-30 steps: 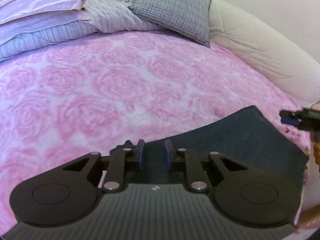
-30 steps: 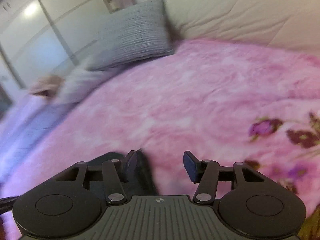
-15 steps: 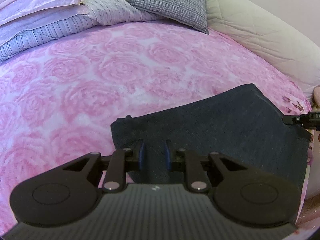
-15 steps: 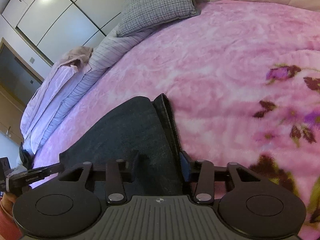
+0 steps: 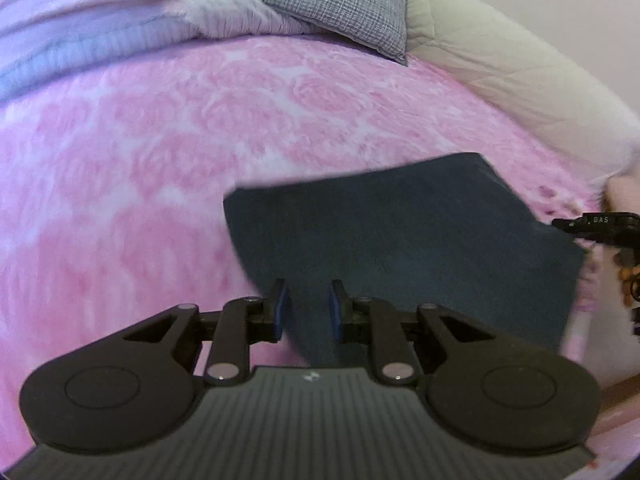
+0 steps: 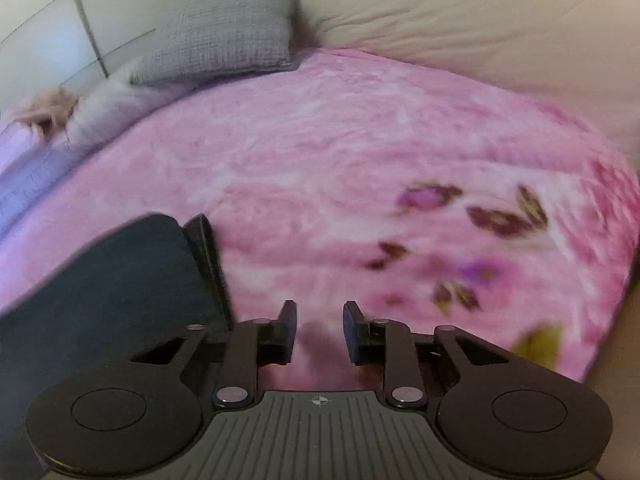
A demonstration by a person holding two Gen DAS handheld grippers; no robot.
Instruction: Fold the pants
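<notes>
Dark navy pants (image 5: 400,232) lie folded into a flat block on the pink rose blanket (image 5: 200,140), near the bed's front right corner. My left gripper (image 5: 308,308) hovers over their near left part, open by a narrow gap; dark cloth shows between the blue pads and I see no pinch. Part of the right gripper (image 5: 592,224) pokes in at the pants' right edge. In the right wrist view the pants (image 6: 120,280) sit at lower left, a folded band edge (image 6: 206,252) facing me. My right gripper (image 6: 320,328) is just right of them, over bare blanket, narrowly open and holding nothing.
A grey checked pillow (image 5: 344,0) and striped bedding (image 5: 80,36) lie at the far side. A cream quilted cushion (image 5: 500,64) runs along the right side. The blanket's dark flower print (image 6: 504,216) marks its edge. A beaded wrist (image 5: 628,280) shows at far right.
The left gripper drew back, so more of the pants shows ahead of it. The right gripper left the pants' edge, moved right over the blanket, and its fingers narrowed.
</notes>
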